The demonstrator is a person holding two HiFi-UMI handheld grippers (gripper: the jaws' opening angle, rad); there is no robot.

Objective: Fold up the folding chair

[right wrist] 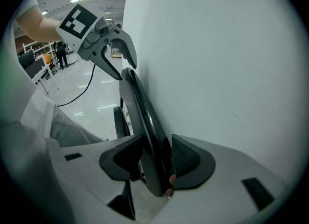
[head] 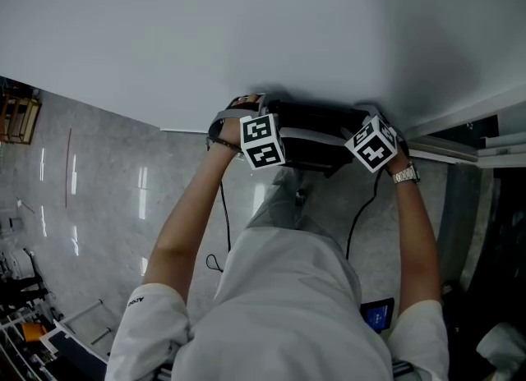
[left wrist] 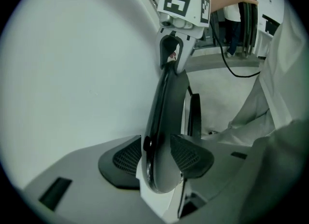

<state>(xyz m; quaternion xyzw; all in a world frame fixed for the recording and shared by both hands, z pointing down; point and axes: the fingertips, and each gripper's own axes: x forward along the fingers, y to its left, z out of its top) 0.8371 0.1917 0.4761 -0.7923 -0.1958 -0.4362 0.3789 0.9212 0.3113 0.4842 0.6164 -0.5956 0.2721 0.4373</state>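
Note:
The folding chair [head: 312,140] is black and folded flat, standing upright against a white wall [head: 246,34]. My left gripper [head: 245,121] grips its top edge at the left end and my right gripper [head: 376,129] grips the right end. In the left gripper view the chair's rounded edge [left wrist: 169,102] runs up between the pads of my left gripper [left wrist: 159,159], which press on both sides; the right gripper [left wrist: 175,56] clasps the far end. In the right gripper view the same edge [right wrist: 140,107] sits between the pads of my right gripper [right wrist: 154,162], with the left gripper [right wrist: 113,49] at the far end.
Glossy grey floor tiles [head: 99,174] spread to the left. Black cables [head: 220,231] trail down from both grippers. A wooden rack [head: 18,117] stands far left, a small blue screen [head: 378,315] low right. A person [right wrist: 62,54] stands in the distant hall.

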